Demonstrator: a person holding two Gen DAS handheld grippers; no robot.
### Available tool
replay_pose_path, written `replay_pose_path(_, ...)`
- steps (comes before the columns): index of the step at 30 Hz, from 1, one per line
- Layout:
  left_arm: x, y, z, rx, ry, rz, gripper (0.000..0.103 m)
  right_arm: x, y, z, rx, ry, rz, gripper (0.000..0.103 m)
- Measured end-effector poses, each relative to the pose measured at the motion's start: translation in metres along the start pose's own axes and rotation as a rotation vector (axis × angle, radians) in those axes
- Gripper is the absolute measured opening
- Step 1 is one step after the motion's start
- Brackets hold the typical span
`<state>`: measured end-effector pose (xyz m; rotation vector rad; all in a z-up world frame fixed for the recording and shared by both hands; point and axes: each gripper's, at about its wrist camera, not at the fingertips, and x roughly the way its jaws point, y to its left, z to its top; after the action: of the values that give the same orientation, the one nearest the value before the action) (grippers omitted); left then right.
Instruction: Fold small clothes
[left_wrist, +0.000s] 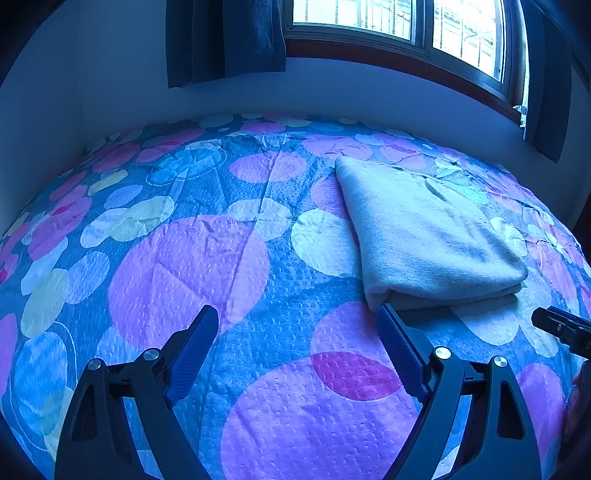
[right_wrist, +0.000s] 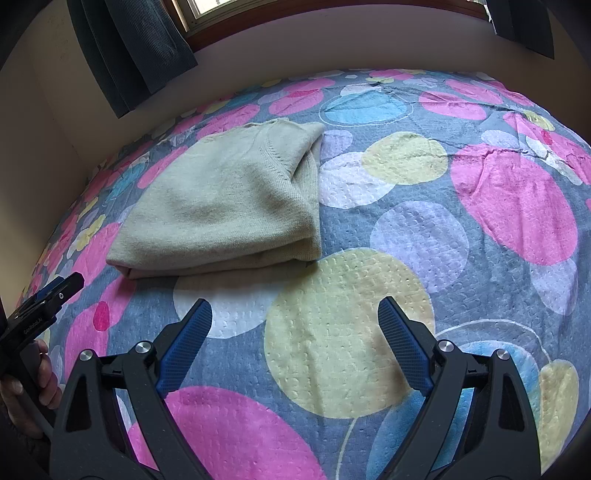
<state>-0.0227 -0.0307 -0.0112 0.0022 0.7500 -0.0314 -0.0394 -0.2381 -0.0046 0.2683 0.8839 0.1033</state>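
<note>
A pale beige knitted garment (right_wrist: 229, 199) lies folded into a thick rectangle on the bedspread; in the left wrist view the same garment (left_wrist: 424, 229) sits to the upper right. My left gripper (left_wrist: 297, 314) stands open over bare bedspread, its right fingertip just short of the garment's near left corner. My right gripper (right_wrist: 295, 306) is open too, with nothing between its blue pads, a little in front of the garment's near right corner. Each gripper shows at the edge of the other's view: the right gripper (left_wrist: 561, 326) and the left gripper (right_wrist: 55, 295), held by a hand (right_wrist: 40, 373).
The bed carries a quilted spread (right_wrist: 406, 240) with big pink, yellow, blue and white circles. Walls close in behind and on the left. A window (left_wrist: 399, 22) with dark curtains (right_wrist: 136, 48) stands above the far side of the bed.
</note>
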Motion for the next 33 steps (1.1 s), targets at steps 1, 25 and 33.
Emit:
replay_pose_path(1, 0.0002, 0.0003, 0.0001, 0.000, 0.000, 0.003, 0.086, 0.0001, -0.0001, 0.0001, 0.000, 0.000, 0.000, 0.091)
replay_pose_path(25, 0.0020, 0.0002, -0.0028, -0.006, 0.012, 0.025, 0.086, 0.0004, 0.0030, -0.0026, 0.006, 0.002, -0.004, 0.091)
replay_pose_path(33, -0.0008, 0.0013, -0.0031, -0.016, 0.003, 0.032, 0.086, 0.0013, 0.0034, -0.0032, 0.007, 0.005, -0.005, 0.091)
